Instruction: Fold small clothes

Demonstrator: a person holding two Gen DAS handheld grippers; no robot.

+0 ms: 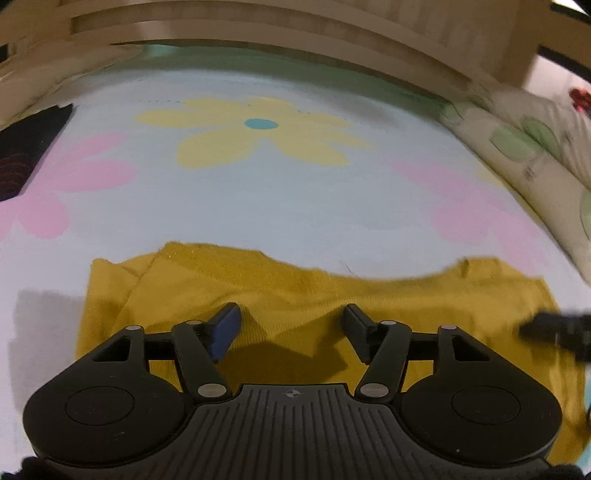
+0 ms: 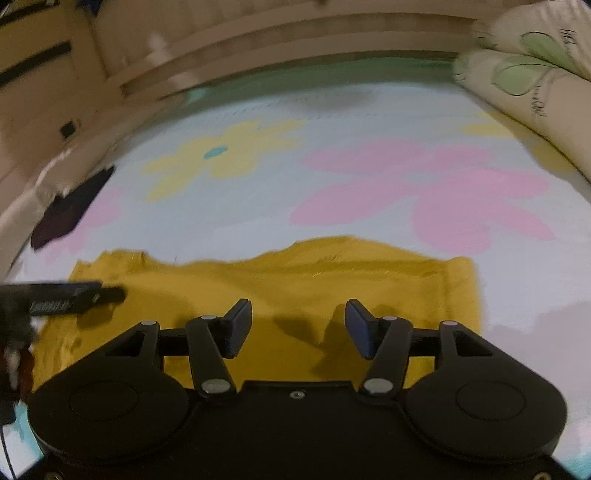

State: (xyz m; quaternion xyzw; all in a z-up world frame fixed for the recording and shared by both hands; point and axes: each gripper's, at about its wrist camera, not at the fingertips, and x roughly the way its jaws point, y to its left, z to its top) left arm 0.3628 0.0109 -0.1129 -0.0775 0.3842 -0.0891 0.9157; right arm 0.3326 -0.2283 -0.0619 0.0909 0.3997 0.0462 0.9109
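Observation:
A mustard-yellow garment (image 1: 295,295) lies spread on a pale blue flowered bedsheet (image 1: 258,192). My left gripper (image 1: 291,321) is open and empty, hovering over the garment's left part. My right gripper (image 2: 297,325) is open and empty, over the garment's (image 2: 295,280) right part. The right gripper's finger shows at the right edge of the left wrist view (image 1: 554,328). The left gripper's finger shows at the left edge of the right wrist view (image 2: 62,297). The garment's near edge is hidden under both grippers.
A dark garment (image 1: 26,151) lies at the sheet's left edge, also in the right wrist view (image 2: 70,210). Leaf-print pillows (image 1: 535,147) sit at the right, also in the right wrist view (image 2: 528,74). A wooden bed frame (image 1: 258,29) runs along the far side.

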